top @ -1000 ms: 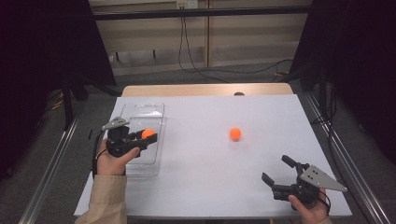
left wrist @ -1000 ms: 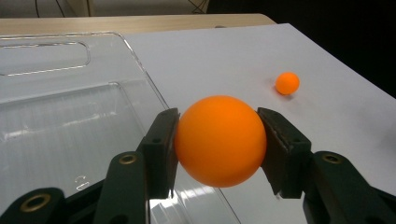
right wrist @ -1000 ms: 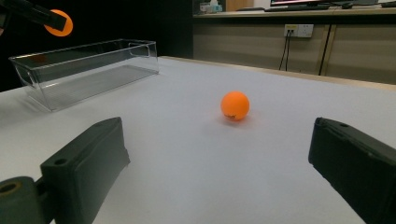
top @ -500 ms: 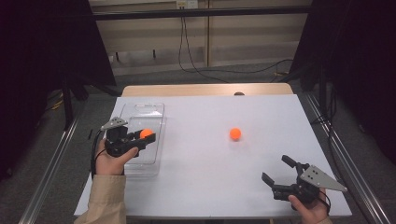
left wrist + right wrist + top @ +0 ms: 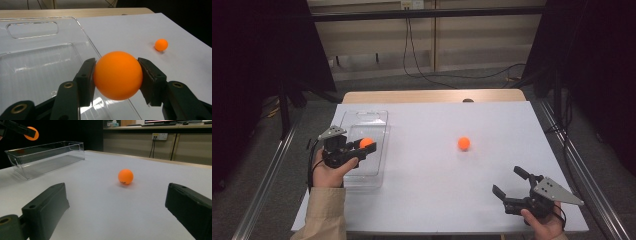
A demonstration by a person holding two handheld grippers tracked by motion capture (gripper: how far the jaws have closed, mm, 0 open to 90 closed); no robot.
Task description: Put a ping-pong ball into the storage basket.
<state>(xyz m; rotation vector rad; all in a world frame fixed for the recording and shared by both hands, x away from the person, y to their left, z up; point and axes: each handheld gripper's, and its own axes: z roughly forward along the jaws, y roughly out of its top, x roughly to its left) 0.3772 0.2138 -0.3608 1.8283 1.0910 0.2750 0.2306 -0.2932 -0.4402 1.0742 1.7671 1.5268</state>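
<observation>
Evenly lit white table (image 5: 422,165), dark surroundings at both sides. Soft shadows only. Glare streaks on clear tray (image 5: 37,67). Near jaws slightly soft, background blurred.

Beige sleeve (image 5: 324,212); black grippers with grey three-cornered plates, brass-ringed screw holes.

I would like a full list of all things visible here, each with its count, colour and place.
Small round orange balls: 2, orange; one held ball above the tray's right edge, one loose ball on the table's middle.
Clear plastic rectangular tray: 1, transparent; left part of the table.
White table top: 1, white; under everything.
Wall socket: 1, white; far wall.
Black cables: several, black; floor behind the table.
Left gripper: 1, black; shut on the held ball.
Right gripper: 1, black; open, low near the table's right front.
Hands with beige sleeve: 2; bottom edge.
</observation>
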